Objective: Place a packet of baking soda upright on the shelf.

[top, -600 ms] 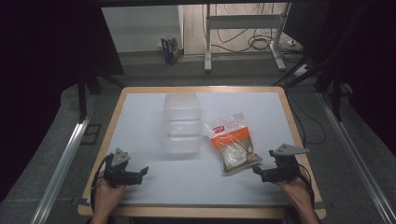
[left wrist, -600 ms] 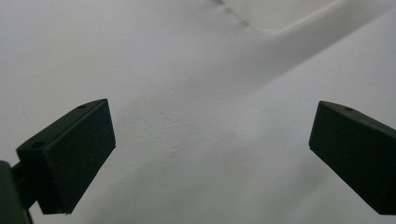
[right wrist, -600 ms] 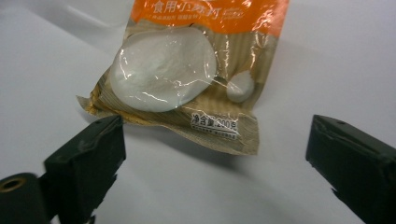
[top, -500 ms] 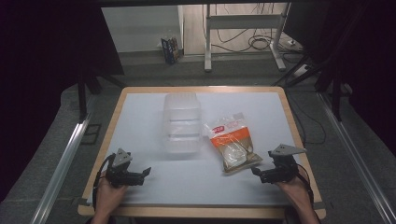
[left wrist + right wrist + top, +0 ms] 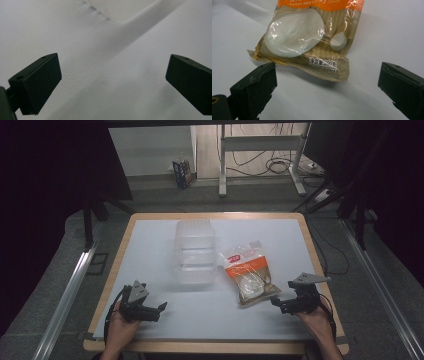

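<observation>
Lying flat on the white worktop (image 5: 165, 320), right of its middle, the food packet (image 5: 249, 273) with its orange top and clear window shows a white round lump inside. In the right gripper view its crinkled lower edge (image 5: 312, 67) sits just ahead of the black fingers (image 5: 254, 87), apart from them. The right gripper (image 5: 280, 304), held in the person's right hand (image 5: 315, 320), stands just beside the packet's near corner with its fingers spread wide and nothing between them. Left of the packet, near it, a clear plastic container (image 5: 194, 251) rests on the worktop. Well apart, at the near left, the left gripper (image 5: 159, 309) hangs over bare surface, fingers (image 5: 37, 82) wide open and empty.
</observation>
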`<state>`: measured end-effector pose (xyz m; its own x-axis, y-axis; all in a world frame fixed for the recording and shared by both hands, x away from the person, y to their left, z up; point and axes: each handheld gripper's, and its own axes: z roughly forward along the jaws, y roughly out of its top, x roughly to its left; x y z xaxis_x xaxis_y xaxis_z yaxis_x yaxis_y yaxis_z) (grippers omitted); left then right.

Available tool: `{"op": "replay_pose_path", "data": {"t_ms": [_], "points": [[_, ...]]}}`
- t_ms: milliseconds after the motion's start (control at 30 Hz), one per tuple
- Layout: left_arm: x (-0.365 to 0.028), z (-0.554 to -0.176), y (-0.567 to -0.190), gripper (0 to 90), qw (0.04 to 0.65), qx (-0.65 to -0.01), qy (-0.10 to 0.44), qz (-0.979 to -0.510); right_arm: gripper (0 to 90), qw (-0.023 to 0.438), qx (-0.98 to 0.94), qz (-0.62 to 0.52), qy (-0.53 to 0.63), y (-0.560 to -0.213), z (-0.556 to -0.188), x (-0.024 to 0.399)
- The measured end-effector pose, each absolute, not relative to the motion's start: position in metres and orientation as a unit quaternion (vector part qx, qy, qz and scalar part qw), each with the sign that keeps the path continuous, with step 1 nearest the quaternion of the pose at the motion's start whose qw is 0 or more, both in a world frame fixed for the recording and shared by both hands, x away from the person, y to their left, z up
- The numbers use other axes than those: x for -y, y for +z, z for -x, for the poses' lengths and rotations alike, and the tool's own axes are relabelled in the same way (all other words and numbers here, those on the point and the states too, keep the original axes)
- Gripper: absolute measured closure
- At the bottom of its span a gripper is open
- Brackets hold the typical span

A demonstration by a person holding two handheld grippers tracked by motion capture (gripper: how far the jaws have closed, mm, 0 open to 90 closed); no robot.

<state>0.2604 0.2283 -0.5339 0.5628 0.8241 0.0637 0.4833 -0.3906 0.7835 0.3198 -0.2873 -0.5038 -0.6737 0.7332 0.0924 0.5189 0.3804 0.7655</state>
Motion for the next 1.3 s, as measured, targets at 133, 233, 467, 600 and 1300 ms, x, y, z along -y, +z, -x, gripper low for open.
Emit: {"op": "replay_pose_path", "data": {"t_ms": [133, 233, 467, 600, 1300], "points": [[-0.229, -0.261, -0.534, 0.2, 0.374, -0.41, 0.225, -0.801, 2.3, 0.138, -0.82, -0.386, 0.4, -0.504, -0.321, 0.286], [-0.227, -0.26, -0.535, 0.2, 0.37, -0.405, 0.224, -0.806, 2.0, 0.151, -0.819, -0.398, 0.385, -0.504, -0.322, 0.283], [-0.225, -0.261, -0.536, 0.3, 0.366, -0.4, 0.219, -0.811, 5.9, 0.155, -0.815, -0.422, 0.365, -0.505, -0.328, 0.283], [-0.225, -0.261, -0.537, 0.4, 0.364, -0.399, 0.219, -0.813, 15.1, 0.146, -0.814, -0.431, 0.361, -0.504, -0.33, 0.285], [-0.225, -0.262, -0.538, 0.3, 0.362, -0.397, 0.219, -0.815, 79.3, 0.17, -0.84, -0.389, 0.338, -0.494, -0.329, 0.283]]}}
